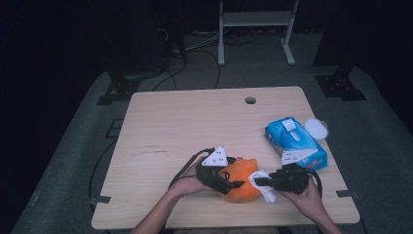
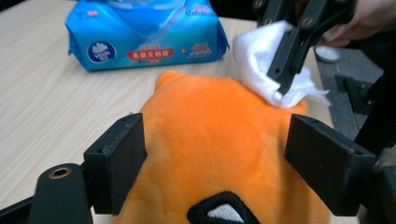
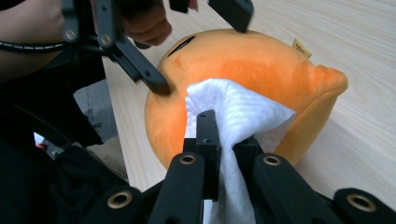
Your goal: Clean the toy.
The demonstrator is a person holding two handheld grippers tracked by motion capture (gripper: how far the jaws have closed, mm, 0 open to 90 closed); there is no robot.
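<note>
At the near edge of the table (image 1: pixel 160 122), the orange plush toy (image 1: pixel 239 181) lies on the wood between your two hands. Your left gripper (image 1: pixel 233 184) straddles it: in the left gripper view the jaws stand spread to either side of the plush toy (image 2: pixel 219 154), and you cannot tell there whether the pads press the fabric. Your right gripper (image 1: pixel 259 182) has its jaws pressed together on a white wipe (image 1: pixel 263 187); the right gripper view shows the wipe (image 3: pixel 238 116) pinched between them and laid against the side of the toy (image 3: pixel 252 60). The blue wipe pack (image 1: pixel 294 141) sits on the table beyond your right hand, near the toy but apart from it. A white round lid (image 1: pixel 316 127) lies just beside the pack at the table's right edge.
</note>
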